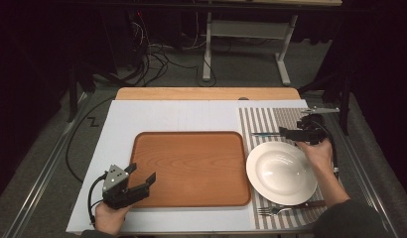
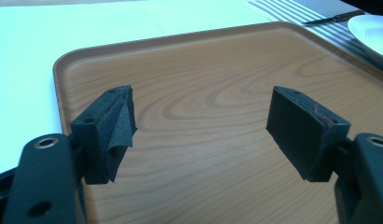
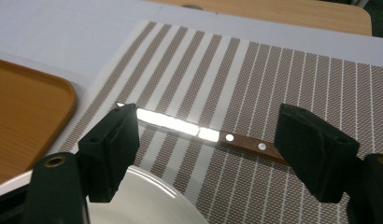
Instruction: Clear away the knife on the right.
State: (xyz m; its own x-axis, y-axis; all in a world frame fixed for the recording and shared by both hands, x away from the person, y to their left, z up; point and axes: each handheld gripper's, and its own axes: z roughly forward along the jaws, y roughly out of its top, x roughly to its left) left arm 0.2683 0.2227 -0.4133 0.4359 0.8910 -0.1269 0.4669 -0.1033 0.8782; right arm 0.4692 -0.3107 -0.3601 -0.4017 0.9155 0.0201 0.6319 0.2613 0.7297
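1. Right gripper (image 3: 206, 154), jaws apart, is hovering over the knife (image 3: 203, 133), which is lying on the striped placemat (image 3: 283, 79) beyond the white plate (image 1: 282, 172).
2. Left gripper (image 2: 201, 135), jaws apart and holding nothing, is resting over the wooden tray (image 2: 217, 70).

No text, label, brand or number seems readable anywhere in these dim views.

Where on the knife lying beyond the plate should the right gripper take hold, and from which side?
Probably the wooden handle of the knife, coming down from above with one jaw on each long side. It lies flat on the striped placemat, so nothing can get under it, and the riveted handle looks thicker and less slippery than the shiny blade. The right gripper hangs open over it, near the plate.
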